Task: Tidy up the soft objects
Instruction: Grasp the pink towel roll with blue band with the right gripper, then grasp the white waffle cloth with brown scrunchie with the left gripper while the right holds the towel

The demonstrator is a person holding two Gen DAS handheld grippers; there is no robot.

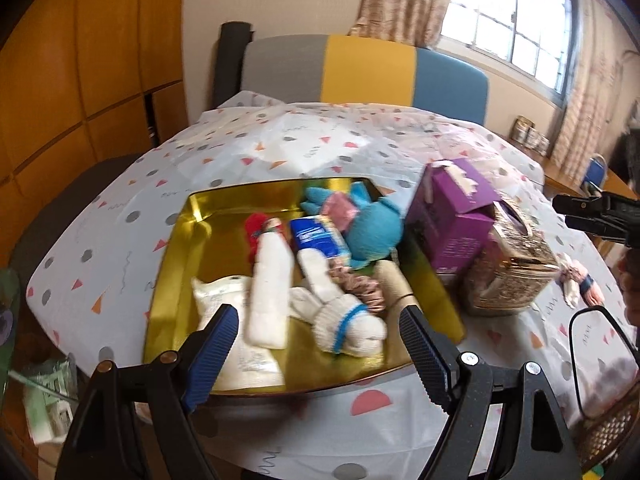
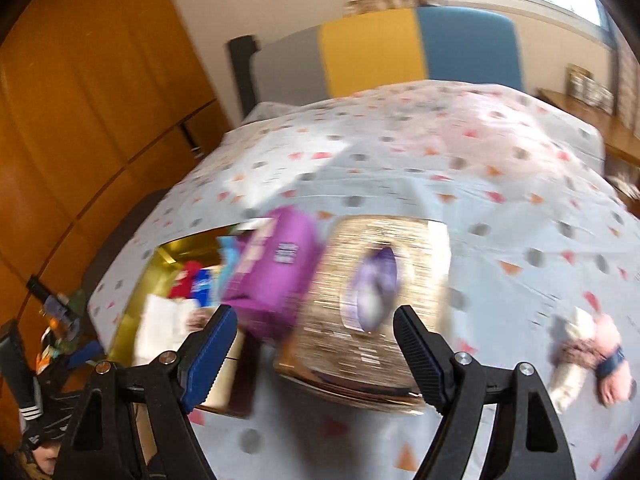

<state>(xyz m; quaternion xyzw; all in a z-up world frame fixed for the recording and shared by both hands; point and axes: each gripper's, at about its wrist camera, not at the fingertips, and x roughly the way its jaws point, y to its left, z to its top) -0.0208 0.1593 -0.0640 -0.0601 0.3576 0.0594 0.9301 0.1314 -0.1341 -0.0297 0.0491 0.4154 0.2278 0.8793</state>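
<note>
A gold tray (image 1: 172, 248) on the patterned tablecloth holds several soft things: a white sock with blue stripes (image 1: 352, 328), a long white sock (image 1: 270, 280), a blue plush (image 1: 372, 228), a red item (image 1: 254, 232), a blue tissue pack (image 1: 320, 240), a pink scrunchie (image 1: 360, 284) and a white pouch (image 1: 240, 344). My left gripper (image 1: 318, 320) hangs open over the tray's near side, with nothing between its fingers. My right gripper (image 2: 316, 316) is open and empty above the glittery tissue box (image 2: 416, 264); its view is motion-blurred. A pink and white soft bundle with a blue band (image 2: 592, 356) lies on the cloth to the right.
A purple box (image 1: 456, 220) and the glittery tissue box (image 1: 516, 272) stand right of the tray. Behind the table is a chair with a grey, yellow and blue back (image 1: 368, 68). Wooden cupboards (image 1: 80, 80) fill the left. A wicker basket (image 1: 612, 428) sits bottom right.
</note>
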